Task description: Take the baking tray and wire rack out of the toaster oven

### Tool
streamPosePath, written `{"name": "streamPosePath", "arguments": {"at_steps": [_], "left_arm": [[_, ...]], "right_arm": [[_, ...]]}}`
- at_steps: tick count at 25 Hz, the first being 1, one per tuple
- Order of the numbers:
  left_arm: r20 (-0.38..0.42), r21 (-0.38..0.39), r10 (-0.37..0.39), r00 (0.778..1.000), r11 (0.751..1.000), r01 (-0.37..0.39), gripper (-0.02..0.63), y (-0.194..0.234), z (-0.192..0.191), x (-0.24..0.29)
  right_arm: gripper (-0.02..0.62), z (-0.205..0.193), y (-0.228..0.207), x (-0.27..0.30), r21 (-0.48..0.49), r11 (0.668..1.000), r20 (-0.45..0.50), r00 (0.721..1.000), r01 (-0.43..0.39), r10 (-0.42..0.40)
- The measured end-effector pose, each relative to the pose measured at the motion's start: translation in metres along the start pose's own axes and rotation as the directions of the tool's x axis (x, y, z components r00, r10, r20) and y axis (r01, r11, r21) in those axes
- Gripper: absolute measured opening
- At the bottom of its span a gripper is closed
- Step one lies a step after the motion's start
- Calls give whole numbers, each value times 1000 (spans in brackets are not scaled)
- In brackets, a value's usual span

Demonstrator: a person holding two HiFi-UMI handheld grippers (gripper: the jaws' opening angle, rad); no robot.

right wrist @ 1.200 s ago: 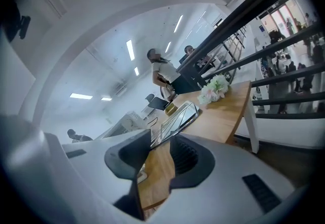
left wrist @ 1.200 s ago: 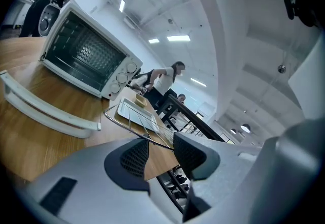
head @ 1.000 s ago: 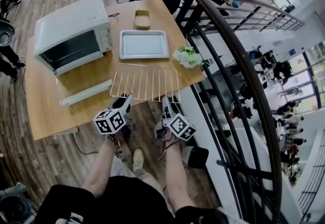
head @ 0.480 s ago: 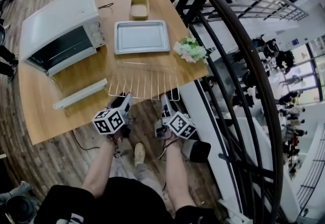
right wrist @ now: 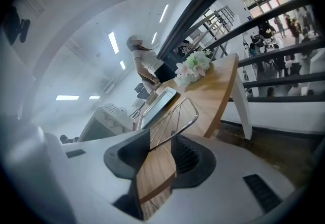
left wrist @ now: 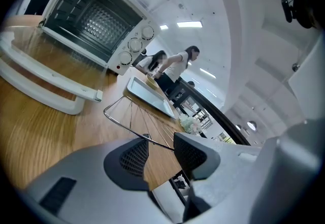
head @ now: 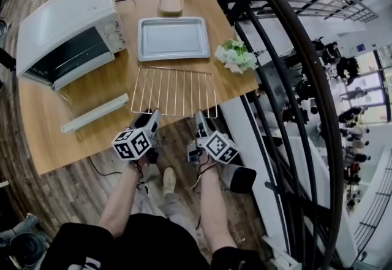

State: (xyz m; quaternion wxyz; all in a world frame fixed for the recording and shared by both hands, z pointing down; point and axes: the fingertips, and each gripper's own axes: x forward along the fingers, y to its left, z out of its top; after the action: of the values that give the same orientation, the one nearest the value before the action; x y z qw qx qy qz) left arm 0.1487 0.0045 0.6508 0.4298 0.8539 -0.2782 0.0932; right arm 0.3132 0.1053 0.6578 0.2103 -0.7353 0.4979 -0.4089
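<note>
Gripping the wire rack (head: pixel 174 91) with both claws, outside the toaster oven (head: pixel 64 24).

Pinching the near bar of the rack with the left gripper (head: pixel 150 120) and the right gripper (head: pixel 201 123), one toward each near corner. Clamping with jaws only partly closed, with the thin bar crossing the gap from pad to pad. Having the rack about level over the table (head: pixel 49 140), to the knob side of the oven's lowered door (head: pixel 95 112); not able to tell whether touching the wood or not. Showing the baking tray (head: pixel 171 38) already out too, lying flat just beside the knob side of the oven and apart from the rack. Showing flowers (head: pixel 236 57) beyond the tray, well apart from the oven.
</note>
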Motion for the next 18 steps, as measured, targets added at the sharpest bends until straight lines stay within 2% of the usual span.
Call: {"name": "streamPosePath", "arguments": {"at_steps": [11, 18], "left_arm": [[-31, -48, 40, 999, 998, -42, 155, 35, -9, 24], [-61, -74, 30, 998, 997, -35, 166, 36, -10, 28]], "right_arm": [[141, -19, -20, 37, 42, 999, -54, 998, 28, -26], [164, -21, -22, 45, 56, 997, -60, 997, 45, -42]]}}
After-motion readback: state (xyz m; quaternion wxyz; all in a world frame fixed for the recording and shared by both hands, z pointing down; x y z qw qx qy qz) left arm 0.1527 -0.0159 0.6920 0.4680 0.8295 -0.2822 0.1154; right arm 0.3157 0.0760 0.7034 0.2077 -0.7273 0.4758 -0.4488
